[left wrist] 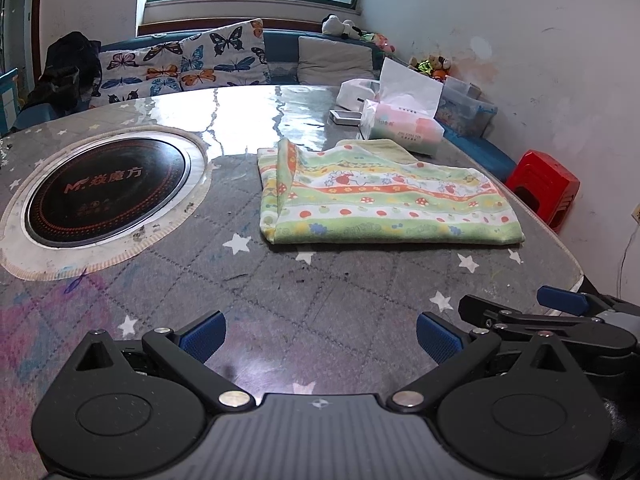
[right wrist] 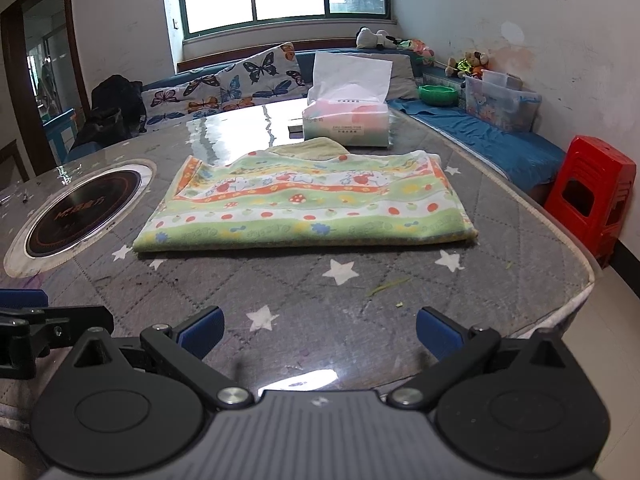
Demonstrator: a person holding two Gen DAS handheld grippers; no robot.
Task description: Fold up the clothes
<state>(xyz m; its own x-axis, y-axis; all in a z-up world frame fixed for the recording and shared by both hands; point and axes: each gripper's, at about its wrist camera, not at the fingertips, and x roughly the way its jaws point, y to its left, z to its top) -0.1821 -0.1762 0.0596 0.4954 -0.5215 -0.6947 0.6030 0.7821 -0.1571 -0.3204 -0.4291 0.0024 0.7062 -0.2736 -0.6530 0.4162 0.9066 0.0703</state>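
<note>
A green, orange and white patterned cloth (left wrist: 384,196) lies folded flat on the grey star-patterned table (left wrist: 280,288); its far left corner stands up a little. It also shows in the right wrist view (right wrist: 308,204). My left gripper (left wrist: 320,338) is open and empty, low over the table in front of the cloth. My right gripper (right wrist: 320,334) is open and empty too, in front of the cloth's near edge. The right gripper's fingers (left wrist: 560,300) show at the right in the left wrist view.
A round induction hob (left wrist: 106,194) is set into the table on the left. A tissue pack (right wrist: 346,120) and a small dark box stand behind the cloth. A red stool (right wrist: 592,196) stands off the table's right edge. A butterfly-cushioned bench runs along the far side.
</note>
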